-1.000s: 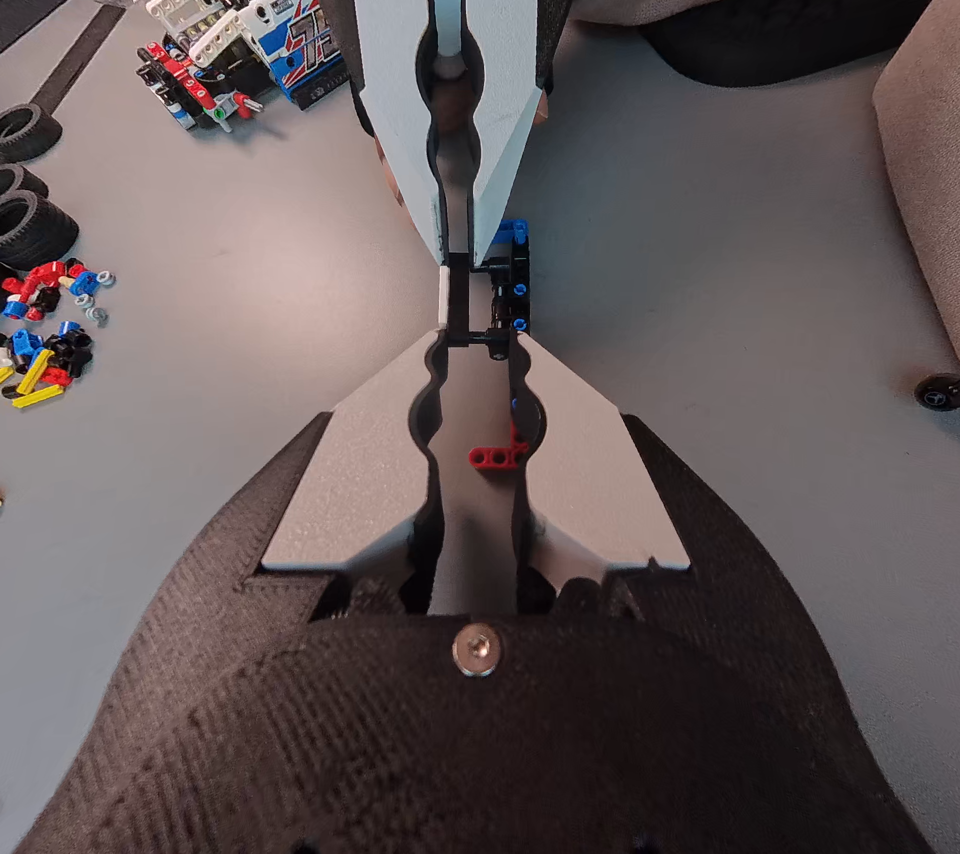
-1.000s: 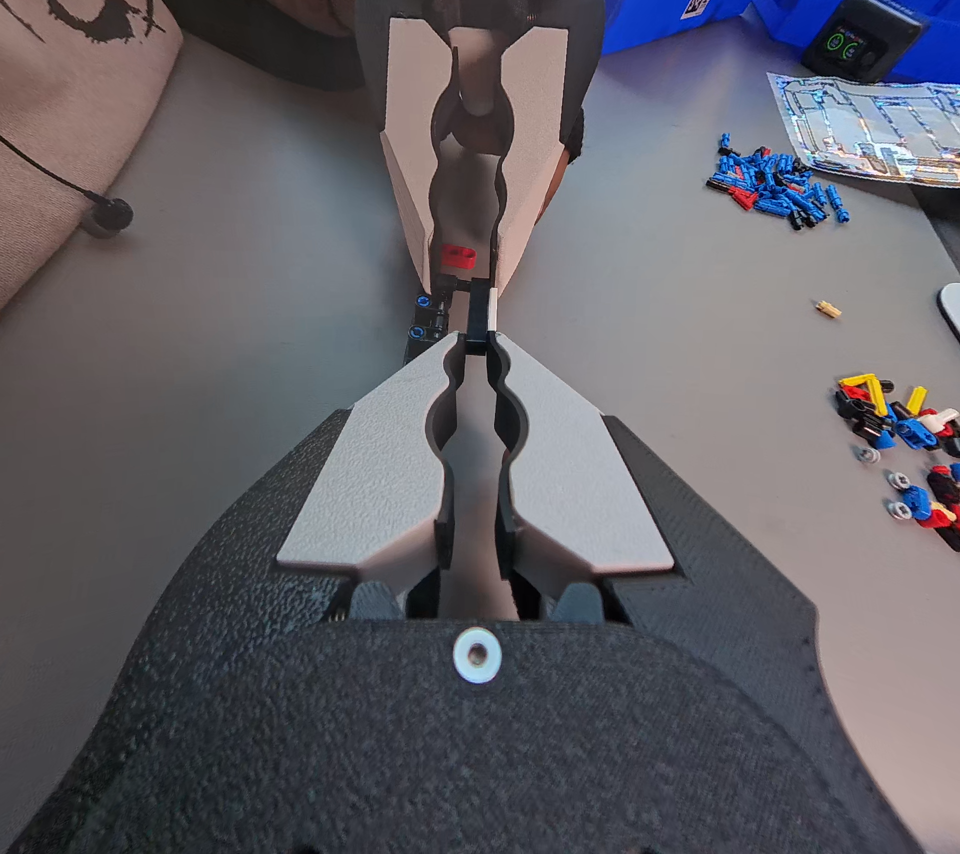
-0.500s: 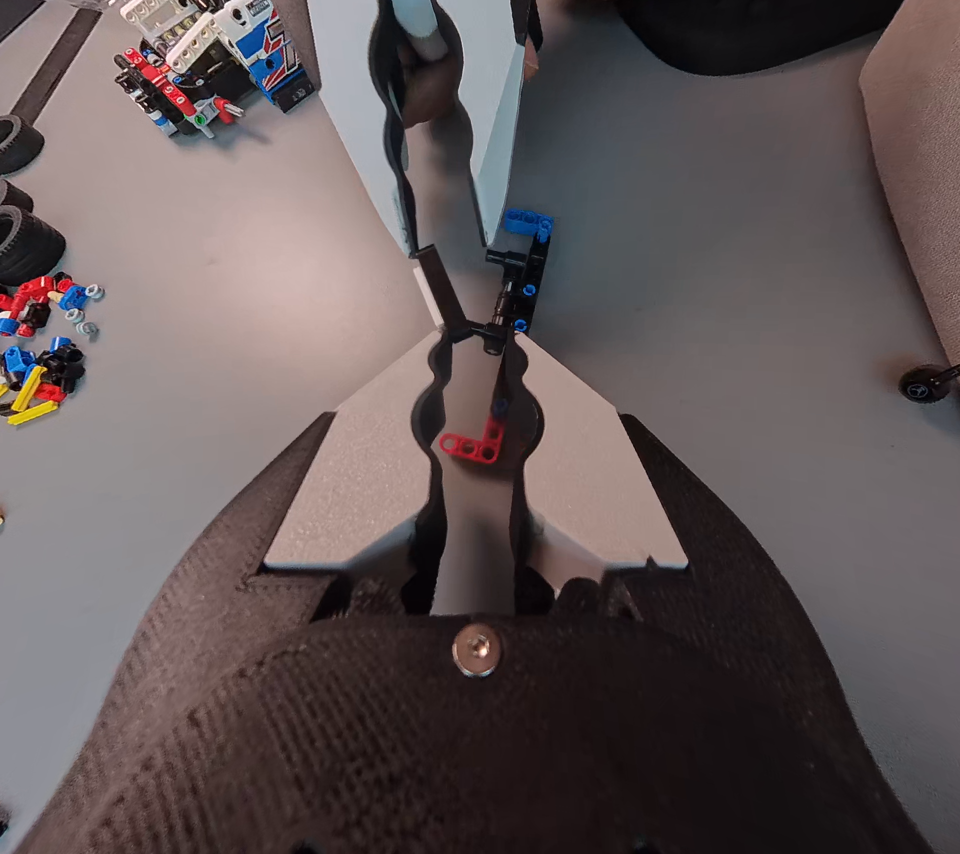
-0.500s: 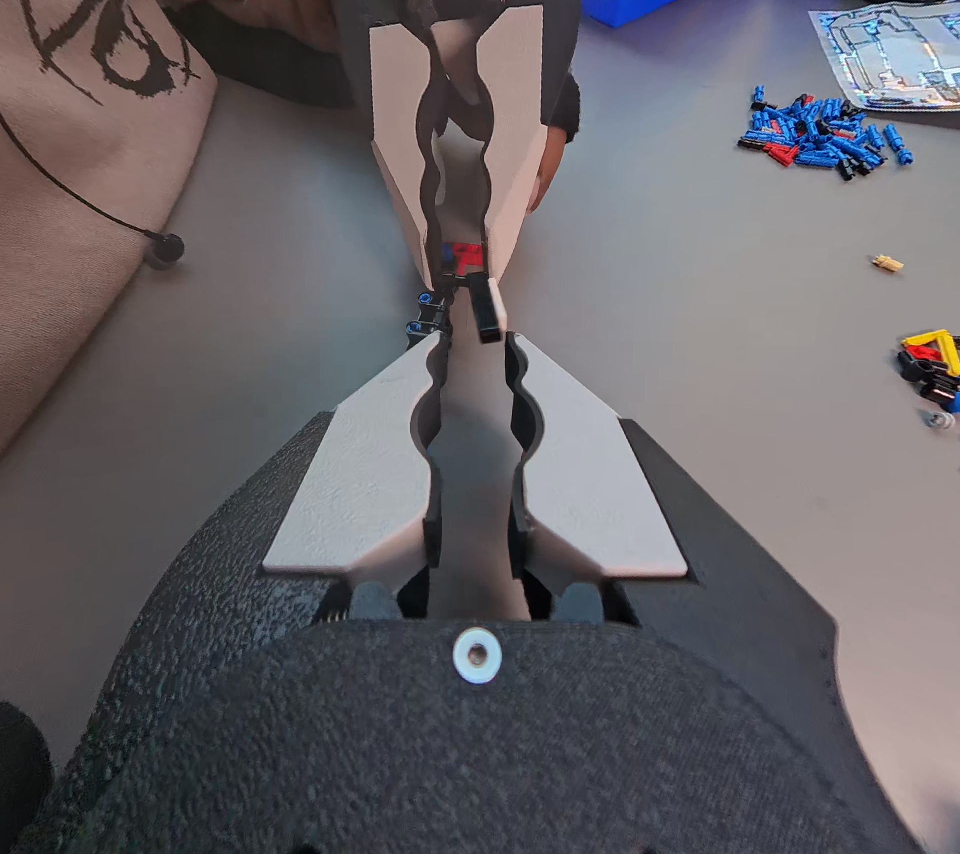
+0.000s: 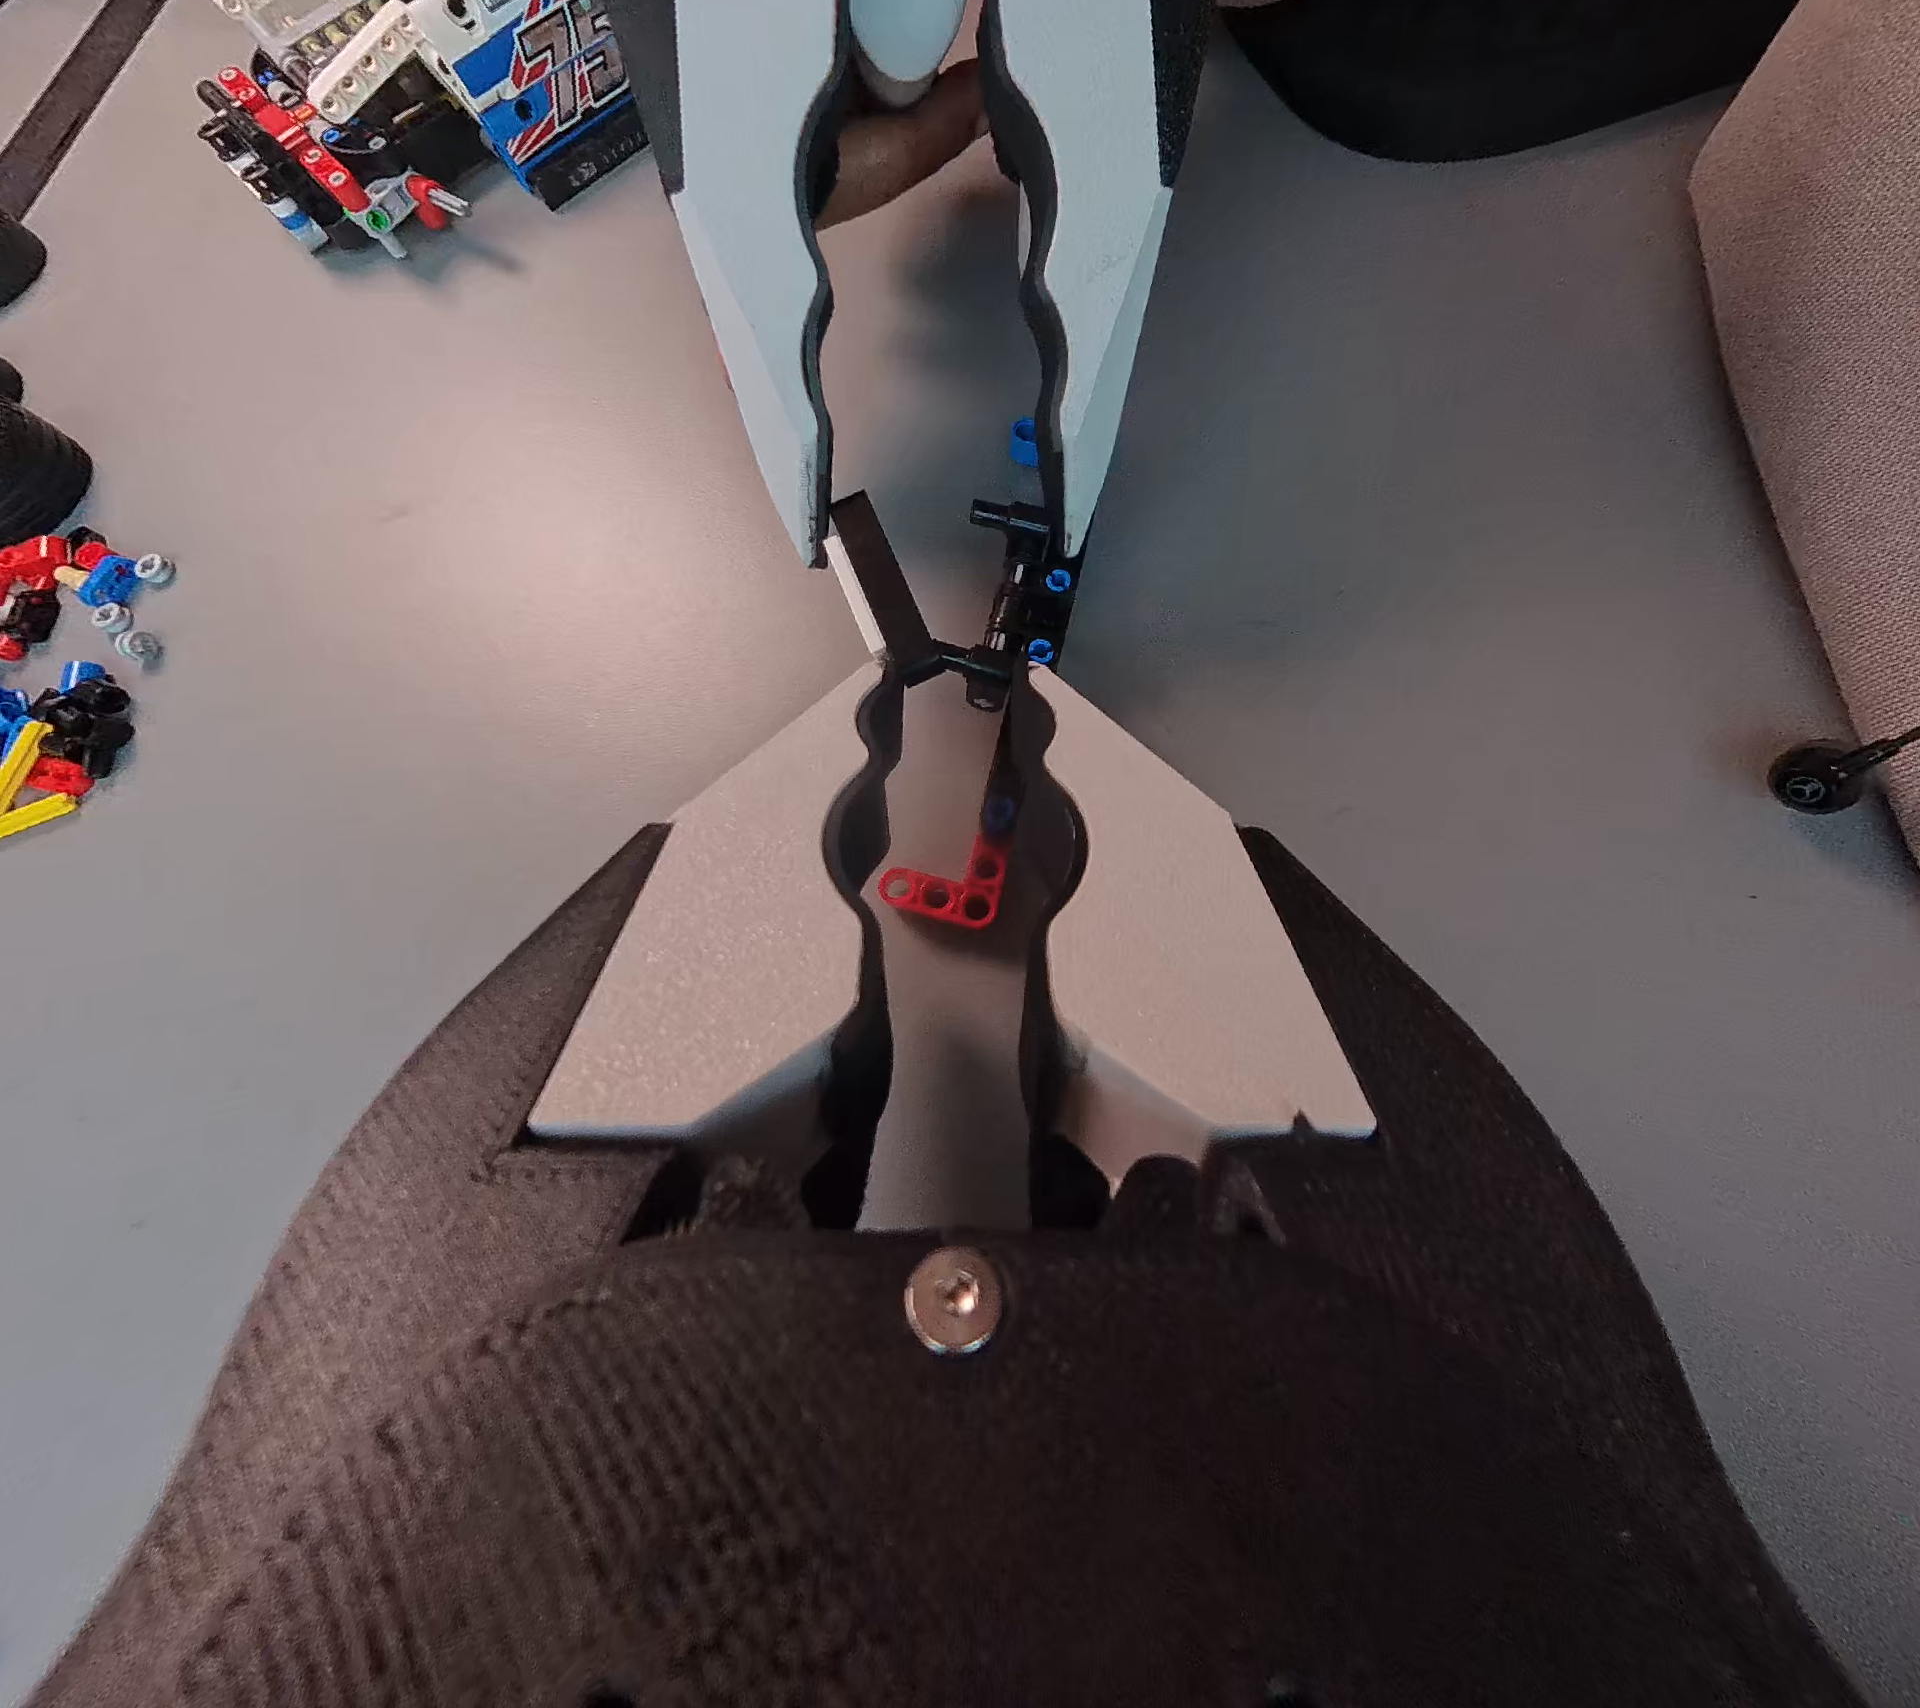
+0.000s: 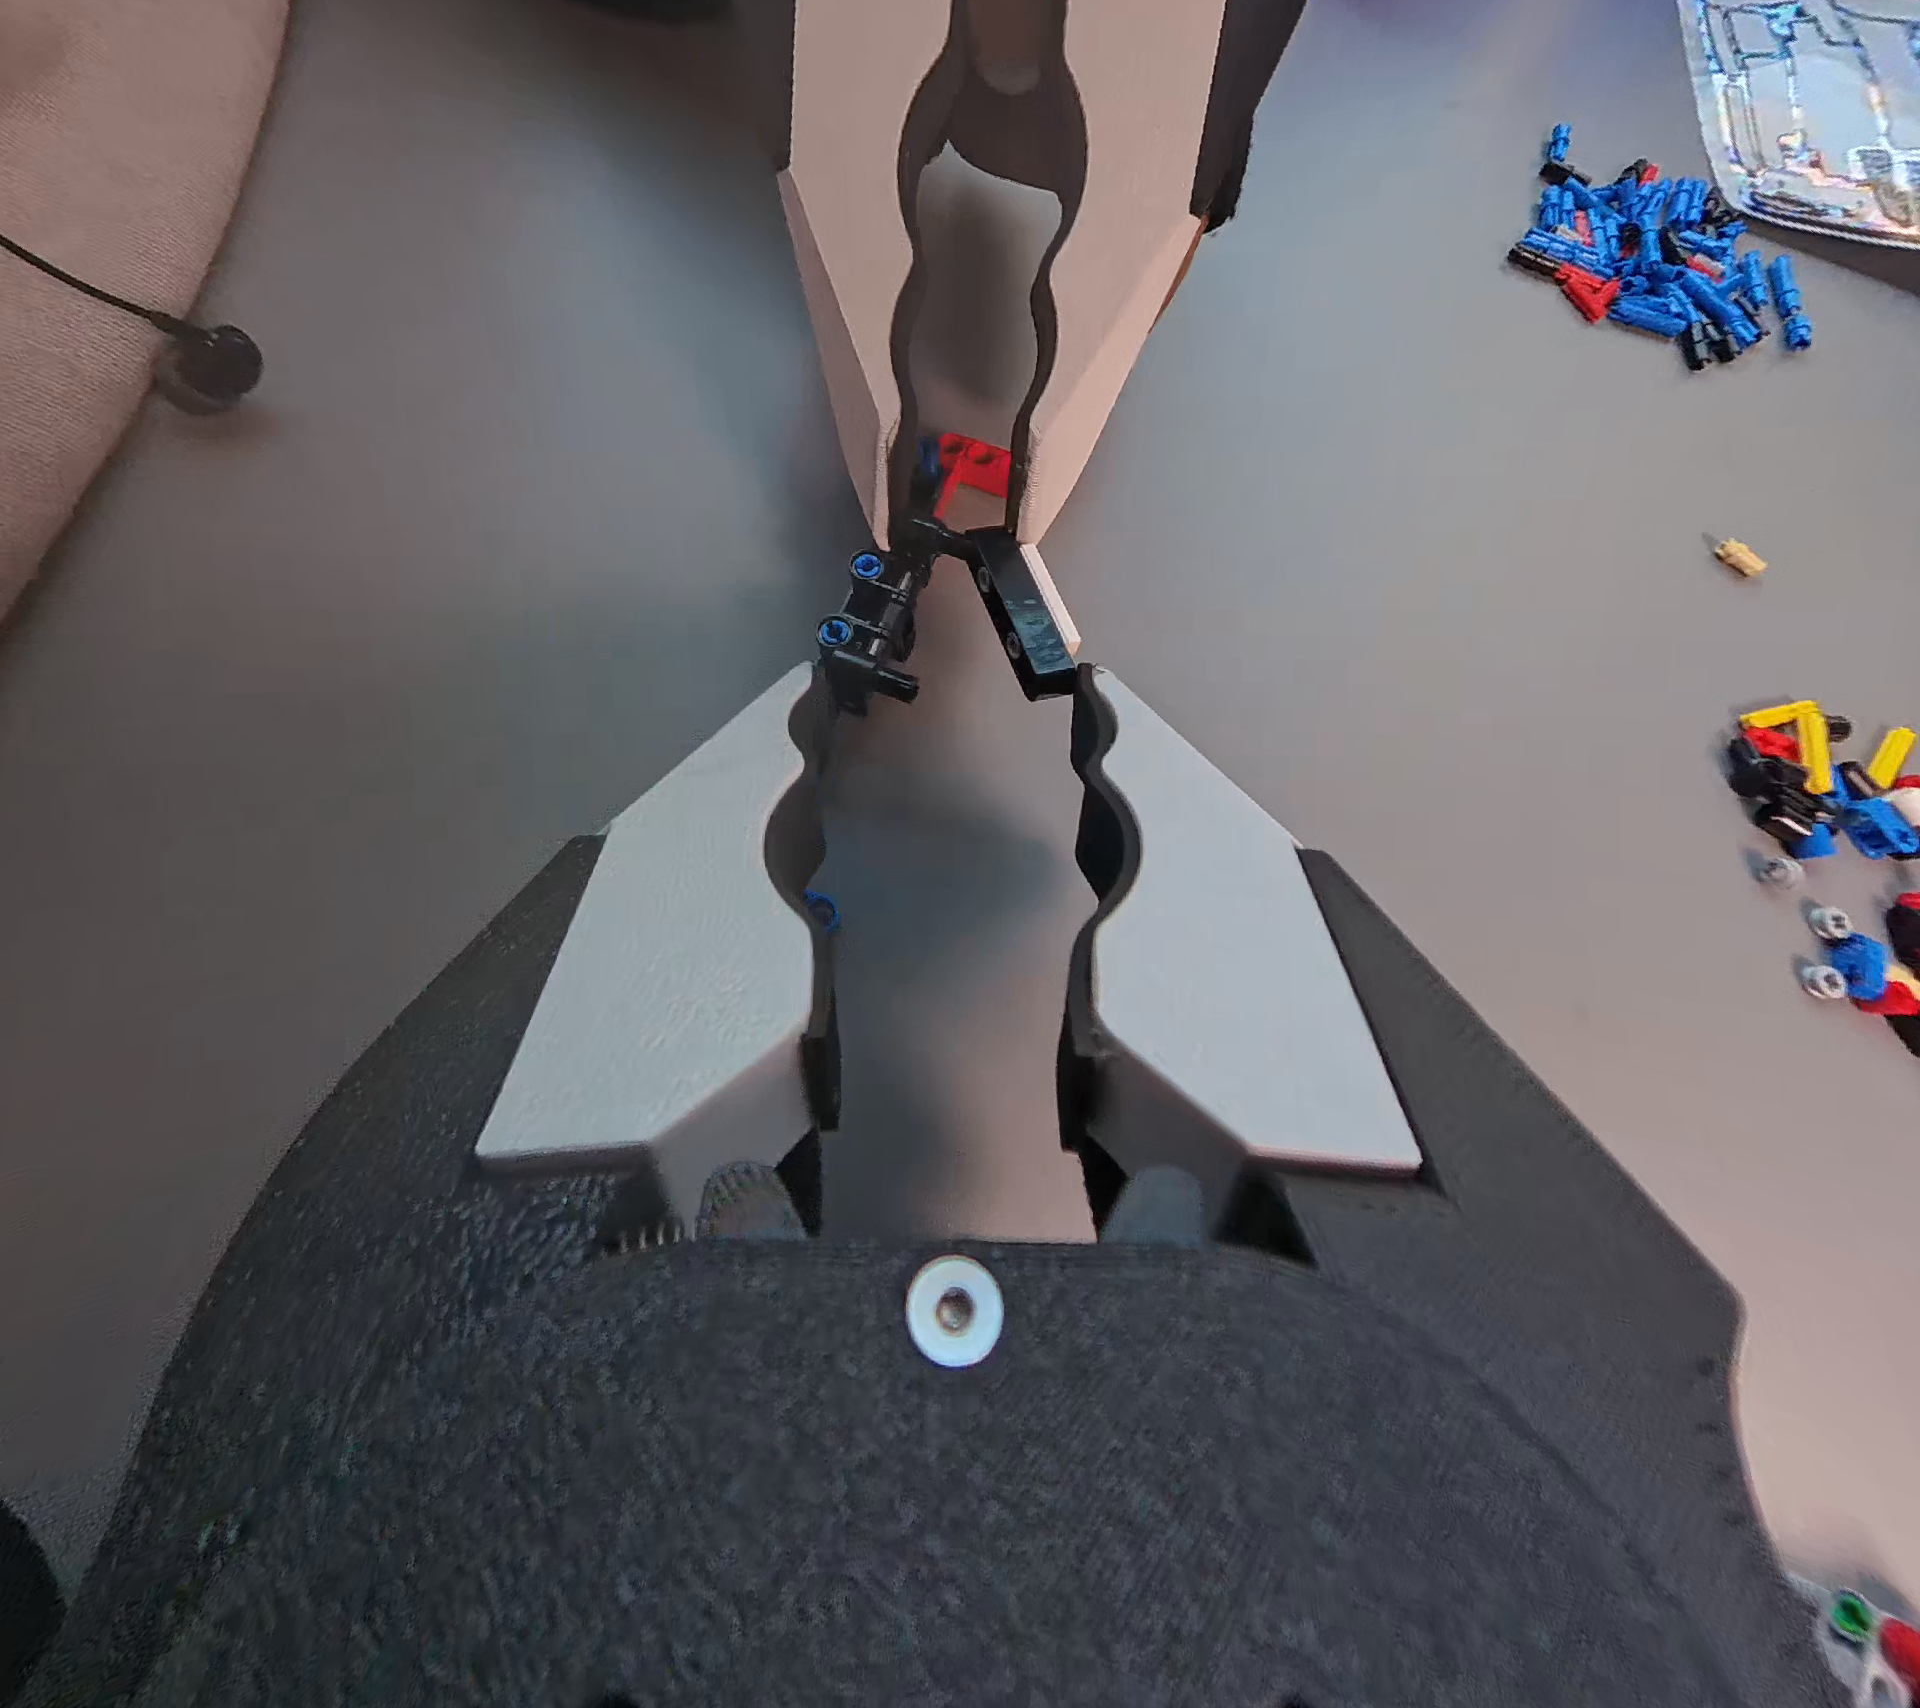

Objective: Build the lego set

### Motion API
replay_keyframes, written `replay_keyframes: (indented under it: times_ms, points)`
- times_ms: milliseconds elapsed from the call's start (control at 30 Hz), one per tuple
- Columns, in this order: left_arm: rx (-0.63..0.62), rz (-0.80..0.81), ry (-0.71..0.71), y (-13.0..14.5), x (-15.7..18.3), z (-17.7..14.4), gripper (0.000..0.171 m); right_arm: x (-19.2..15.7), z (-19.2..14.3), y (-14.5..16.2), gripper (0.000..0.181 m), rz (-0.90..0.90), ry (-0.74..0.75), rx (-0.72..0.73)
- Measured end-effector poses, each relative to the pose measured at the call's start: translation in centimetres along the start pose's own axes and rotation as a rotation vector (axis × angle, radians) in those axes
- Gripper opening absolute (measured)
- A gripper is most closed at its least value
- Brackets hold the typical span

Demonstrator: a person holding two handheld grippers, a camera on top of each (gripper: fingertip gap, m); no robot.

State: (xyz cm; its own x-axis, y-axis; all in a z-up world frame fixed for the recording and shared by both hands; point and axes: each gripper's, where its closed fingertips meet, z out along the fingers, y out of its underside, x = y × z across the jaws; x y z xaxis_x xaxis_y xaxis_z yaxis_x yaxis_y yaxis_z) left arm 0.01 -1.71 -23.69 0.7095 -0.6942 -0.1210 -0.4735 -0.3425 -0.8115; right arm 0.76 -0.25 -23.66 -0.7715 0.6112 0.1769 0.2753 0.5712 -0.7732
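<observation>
My left gripper (image 5: 956, 671) is shut on a small black lego assembly (image 5: 971, 666) at its fingertips. A red L-shaped piece (image 5: 940, 889) hangs on it between my fingers. A black beam with blue pins (image 5: 1044, 598) sticks out ahead, and a black-and-white beam (image 5: 868, 578) leans off to the left. My right gripper (image 5: 945, 536) faces it, open, with one fingertip on either side of the two beams. In the right wrist view my right gripper (image 6: 951, 682) is open and empty. The black-and-white beam (image 6: 1023, 619) and the pinned beam (image 6: 873, 619) lie just ahead of it, held by the left gripper (image 6: 956, 531).
A partly built lego car (image 5: 457, 27) stands at the back left, with black tyres (image 5: 31, 474) and loose small parts (image 5: 73, 671) at the left edge. The right wrist view shows a pile of blue pins (image 6: 1652, 256), a printed sheet (image 6: 1808, 110), mixed parts (image 6: 1839, 796) and a person's beige sleeve (image 6: 104, 100). My left and right fingertips are right by each other.
My right gripper has opened and let go of the black-and-white beam. That beam now leans sideways on the assembly. The left gripper keeps its hold.
</observation>
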Motion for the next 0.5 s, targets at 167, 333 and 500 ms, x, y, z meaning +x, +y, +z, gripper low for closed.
replay_keyframes:
  times_ms: [167,333,500]
  points:
    - [-0.004,-0.007,-0.011,0.10,-0.29,-0.16,0.021,0.07,0.07,0.20,0.024,-0.059,0.033,-0.016]
    - [-0.008,-0.011,-0.011,0.14,-0.30,-0.17,0.021,0.10,0.16,0.19,0.024,-0.045,0.027,-0.003]
    - [-0.013,-0.015,-0.010,0.14,-0.25,-0.16,0.021,0.07,0.26,0.25,0.025,-0.033,0.018,0.002]
